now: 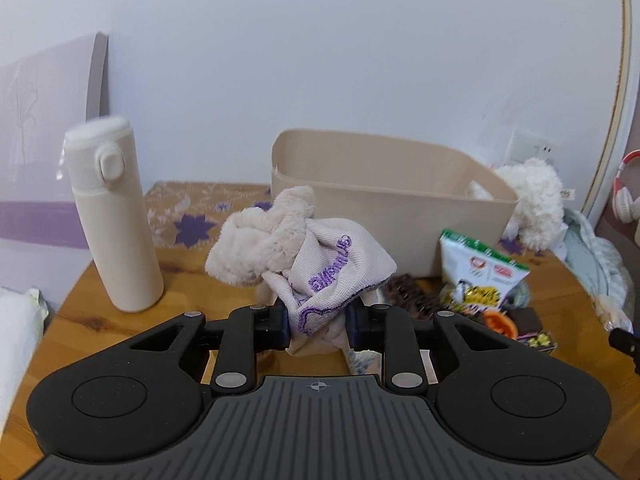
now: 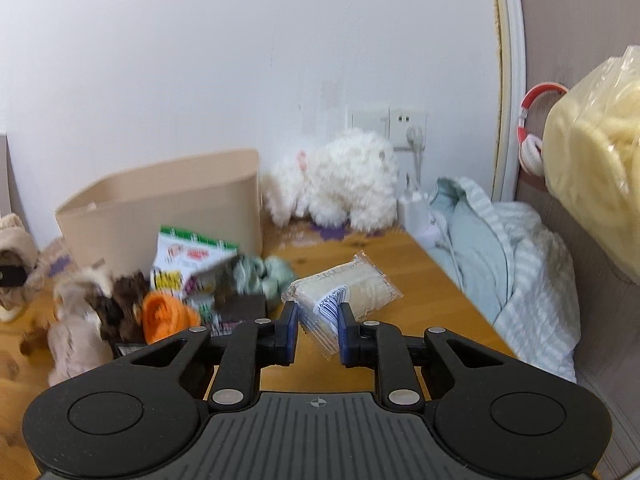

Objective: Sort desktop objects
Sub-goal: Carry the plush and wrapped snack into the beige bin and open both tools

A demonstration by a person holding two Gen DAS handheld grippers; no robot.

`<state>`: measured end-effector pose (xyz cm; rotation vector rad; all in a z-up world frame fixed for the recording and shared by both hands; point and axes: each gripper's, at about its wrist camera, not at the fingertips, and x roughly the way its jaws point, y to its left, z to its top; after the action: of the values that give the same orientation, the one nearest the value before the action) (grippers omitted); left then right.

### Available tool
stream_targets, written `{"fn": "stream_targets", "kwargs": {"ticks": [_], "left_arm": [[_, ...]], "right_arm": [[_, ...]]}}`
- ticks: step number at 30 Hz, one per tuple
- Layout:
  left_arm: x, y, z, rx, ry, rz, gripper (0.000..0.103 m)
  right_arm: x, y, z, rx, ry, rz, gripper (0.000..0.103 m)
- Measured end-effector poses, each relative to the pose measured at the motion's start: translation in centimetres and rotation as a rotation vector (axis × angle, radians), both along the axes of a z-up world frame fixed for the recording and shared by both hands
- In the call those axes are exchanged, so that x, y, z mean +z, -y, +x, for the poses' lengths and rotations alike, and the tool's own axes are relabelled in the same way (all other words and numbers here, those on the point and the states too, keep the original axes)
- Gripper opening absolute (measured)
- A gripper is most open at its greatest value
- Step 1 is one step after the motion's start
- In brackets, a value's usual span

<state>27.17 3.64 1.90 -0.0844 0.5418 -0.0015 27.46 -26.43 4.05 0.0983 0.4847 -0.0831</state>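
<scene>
Left wrist only: cream flask (image 1: 116, 216).

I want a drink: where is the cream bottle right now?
In the left wrist view the cream bottle stands upright on the wooden table, at the left, apart from the beige bin.

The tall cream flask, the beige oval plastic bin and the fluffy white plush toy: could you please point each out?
tall cream flask (image 1: 120, 224), left wrist view, mid body.
beige oval plastic bin (image 1: 384, 224), left wrist view, front wall.
fluffy white plush toy (image 2: 340, 180), right wrist view, body.
</scene>
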Motion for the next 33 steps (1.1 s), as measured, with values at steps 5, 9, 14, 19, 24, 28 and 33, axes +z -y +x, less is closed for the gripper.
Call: {"fn": "stream_targets", "kwargs": {"ticks": [5,9,14,19,24,28,33], "left_arm": [[2.1,0.6,-0.9,-0.009,0.040,0.013,0.025],[4.2,1.0,-1.8,-0.010,0.064,0.039,0.025],[8.6,1.5,-3.3,-0.015,0.120,0.088,0.026],[13.9,1.6,-4.2,-0.035,0.169,0.121,0.025],[18.5,2.1,-4.9,-0.061,0.211,0.154,0.026],[21.4,3.1,-5.2,-0.078,0.232,0.199,0.025],[23.7,3.7,-4.2,-0.095,0.244,0.204,0.026]], "right_arm": [[2.8,0.0,-0.1,-0.003,0.049,-0.003,0.019],[5.3,0.3,0.1,-0.013,0.081,0.014,0.019],[9.5,0.9,0.7,-0.018,0.116,0.055,0.019],[14.3,0.9,1.0,0.028,0.165,0.049,0.019],[17.9,1.2,1.3,0.045,0.199,0.058,0.019],[20.1,1.2,2.0,0.055,0.205,0.073,0.019],[23.2,0.3,3.5,0.074,0.228,0.053,0.019]]}}
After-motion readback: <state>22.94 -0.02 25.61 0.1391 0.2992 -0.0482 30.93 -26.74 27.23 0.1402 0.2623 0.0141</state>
